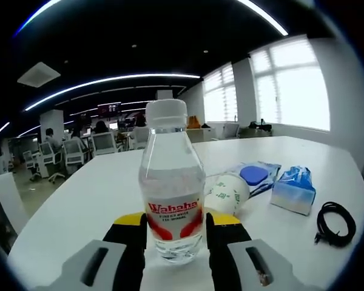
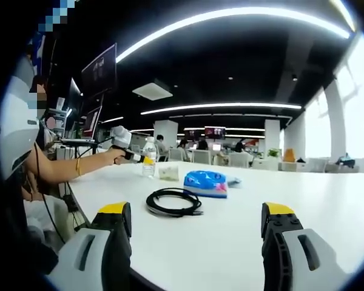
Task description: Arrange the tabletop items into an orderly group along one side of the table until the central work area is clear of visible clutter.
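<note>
Left gripper: jaws closed in on the lower body of a clear water bottle, one yellow-tipped black jaw on each side of the red label; pads appear to touch the plastic, though the contact line is hard to read through the fisheye curve. Bottle upright, white cap on, base on the white table. Just beyond it, to its right in the left gripper view, a white cup lies on its side, with a blue-lidded packet behind it and a blue tissue pack beside that. A coiled black cable lies apart, nearer the table edge. Right gripper: jaws spread wide, nothing between them, hovering over bare tabletop near the edge. In the right gripper view the cable sits just ahead of the jaws, the blue tissue pack behind it, the cup further back, and the bottle at the far side, gripped by the left gripper at the end of the person's outstretched hand.
</note>
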`<state>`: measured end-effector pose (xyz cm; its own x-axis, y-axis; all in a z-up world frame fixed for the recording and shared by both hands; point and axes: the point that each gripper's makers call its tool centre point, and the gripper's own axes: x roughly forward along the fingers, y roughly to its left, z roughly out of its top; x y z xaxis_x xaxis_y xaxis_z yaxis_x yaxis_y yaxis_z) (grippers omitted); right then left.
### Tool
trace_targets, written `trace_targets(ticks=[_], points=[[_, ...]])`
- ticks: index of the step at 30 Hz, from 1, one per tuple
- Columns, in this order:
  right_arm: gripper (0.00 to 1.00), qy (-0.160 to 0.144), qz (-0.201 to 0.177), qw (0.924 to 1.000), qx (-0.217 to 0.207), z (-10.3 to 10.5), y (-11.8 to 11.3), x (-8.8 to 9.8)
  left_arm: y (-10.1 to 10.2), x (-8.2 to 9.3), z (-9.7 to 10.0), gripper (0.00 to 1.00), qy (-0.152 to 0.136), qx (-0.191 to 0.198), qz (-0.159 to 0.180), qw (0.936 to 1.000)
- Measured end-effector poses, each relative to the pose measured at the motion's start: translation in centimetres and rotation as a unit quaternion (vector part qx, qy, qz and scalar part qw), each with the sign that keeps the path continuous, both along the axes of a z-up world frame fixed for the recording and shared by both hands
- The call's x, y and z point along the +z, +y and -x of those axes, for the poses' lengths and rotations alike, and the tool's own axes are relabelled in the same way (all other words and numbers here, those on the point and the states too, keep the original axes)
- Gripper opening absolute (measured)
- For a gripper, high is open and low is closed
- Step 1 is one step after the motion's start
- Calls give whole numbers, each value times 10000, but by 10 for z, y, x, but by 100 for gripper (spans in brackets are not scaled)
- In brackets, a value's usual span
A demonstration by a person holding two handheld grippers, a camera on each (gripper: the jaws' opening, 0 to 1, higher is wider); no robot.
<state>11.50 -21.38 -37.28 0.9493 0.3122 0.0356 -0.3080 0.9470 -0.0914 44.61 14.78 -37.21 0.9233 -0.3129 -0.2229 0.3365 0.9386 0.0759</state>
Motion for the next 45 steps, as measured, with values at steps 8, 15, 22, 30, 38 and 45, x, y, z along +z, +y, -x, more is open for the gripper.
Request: trace_targets(ticks=[8,15,22,30,38,45], points=[[86,-18,5,10000,10,4,1,3,0,8,11,40,-76,-35,-139,9999],[86,-86,59,9999,69,5,5,7,0,11,19,43,-78,-65,-293,9995],[86,-26,61,9999,85,7,8,4,-1,15,27,44,-123,-202,-517,9984],[86,-50,84,9999,102,6,10,6,0,17,34,45,-152,-289,-518,9981],[86,-14,90,9999,125,7,13,3,2,12,40,45,-136,-313,-617,9975],[86,-17,68,9999,117,8,13,3,1,16,46,45,-254,-382,-851,9953]])
